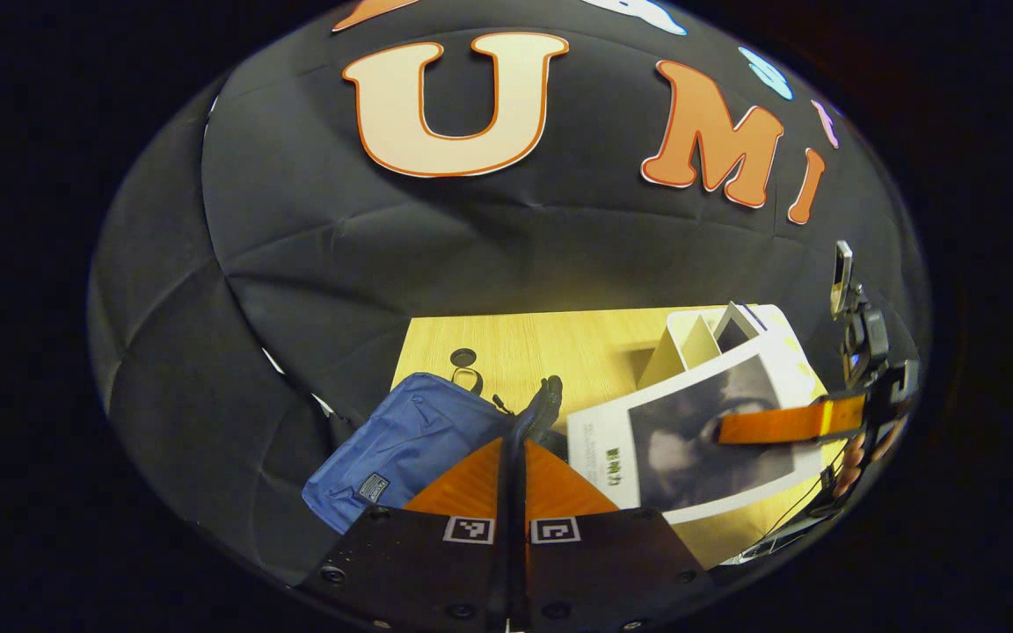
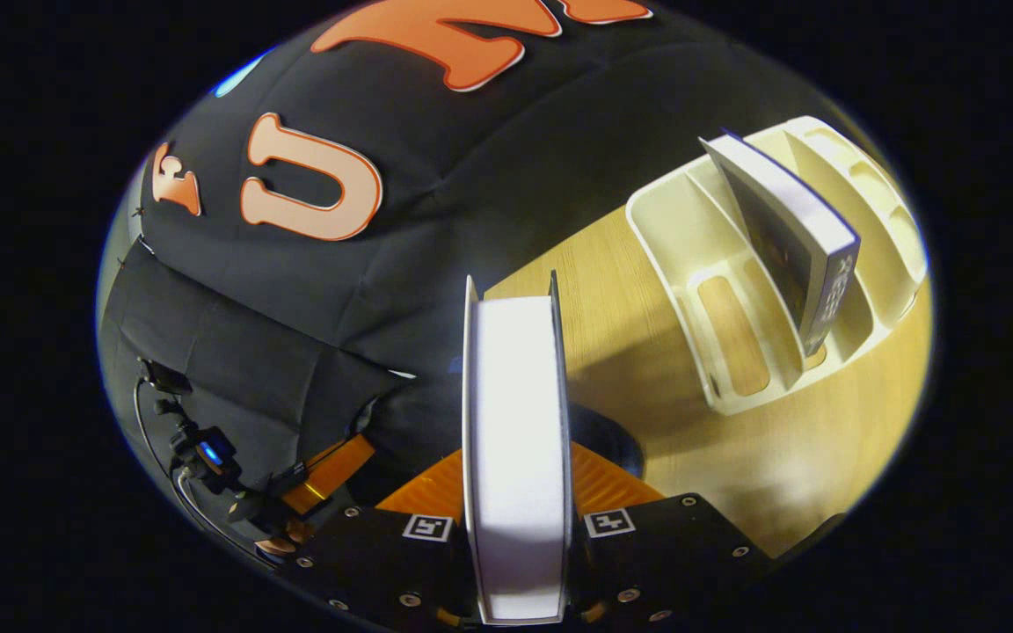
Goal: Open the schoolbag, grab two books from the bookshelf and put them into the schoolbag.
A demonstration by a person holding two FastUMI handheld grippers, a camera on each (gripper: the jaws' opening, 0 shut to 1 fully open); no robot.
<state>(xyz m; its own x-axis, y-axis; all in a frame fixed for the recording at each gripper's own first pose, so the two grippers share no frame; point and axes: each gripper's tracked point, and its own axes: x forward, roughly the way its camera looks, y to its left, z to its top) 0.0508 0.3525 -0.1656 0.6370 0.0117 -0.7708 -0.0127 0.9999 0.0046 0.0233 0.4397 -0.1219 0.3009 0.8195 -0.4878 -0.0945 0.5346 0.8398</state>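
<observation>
The blue schoolbag (image 1: 410, 448) is lying near the worktop's (image 1: 550, 347) left edge, left fingers clamped on its opening. The right fingers are gripping the first book (image 2: 515, 466); the second book (image 2: 788, 237) is waiting in the bookshelf (image 2: 682, 255).

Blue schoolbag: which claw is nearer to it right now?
Left. The left claw pinches the schoolbag at its dark edge; the right claw holds a book off to the side, apart from it.

Schoolbag (image 1: 410, 444) matt woven cloth, stitched patch; table (image 1: 550, 347) smooth light wood grain; bookshelf (image 2: 735, 281) smooth cream plastic, slight sheen; held book (image 2: 515, 440) plain white paper edges, cover (image 1: 700, 431) semi-gloss print; wall cloth creased, matt.
</observation>
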